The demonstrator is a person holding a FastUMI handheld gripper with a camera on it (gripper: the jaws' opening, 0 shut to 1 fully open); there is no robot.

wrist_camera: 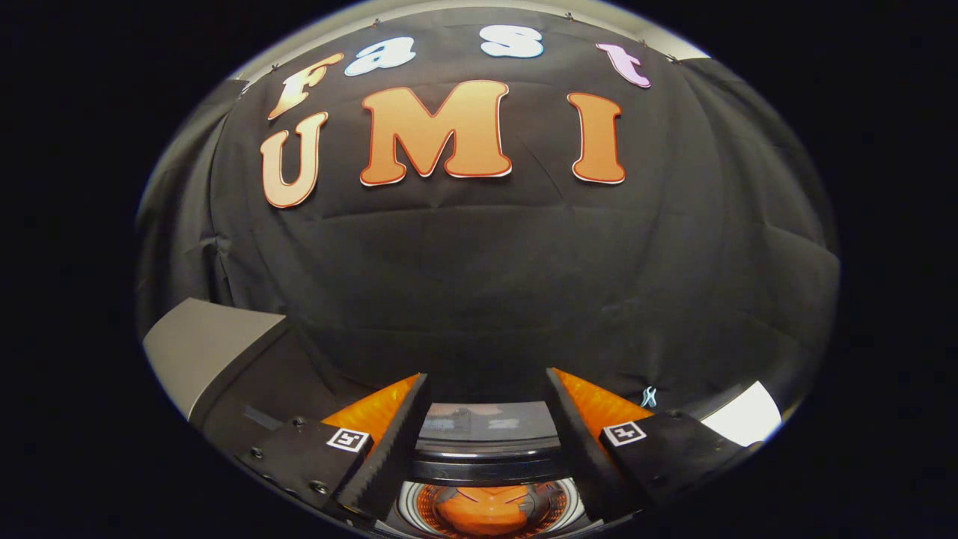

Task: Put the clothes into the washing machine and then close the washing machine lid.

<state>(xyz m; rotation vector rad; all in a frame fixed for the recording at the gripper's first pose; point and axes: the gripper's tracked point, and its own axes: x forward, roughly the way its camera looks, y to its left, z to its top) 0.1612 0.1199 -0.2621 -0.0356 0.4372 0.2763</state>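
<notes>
My gripper (485,376) is open, and its orange fingers (374,412) with black ribbed pads are spread wide with nothing between them. Below and between the fingers lies the round opening of the washing machine (419,503), ringed in white. An orange piece of clothing (483,510) rests inside the drum. Just beyond the opening, between the fingers, a dark glossy lid (486,425) is raised; its angle is hard to tell. The fingers hover above the machine and touch nothing.
A grey flat-topped block (202,340) stands to the left of the left finger. A white surface (748,415) shows past the right finger. A small pale clip (649,397) hangs on the black cloth wall behind.
</notes>
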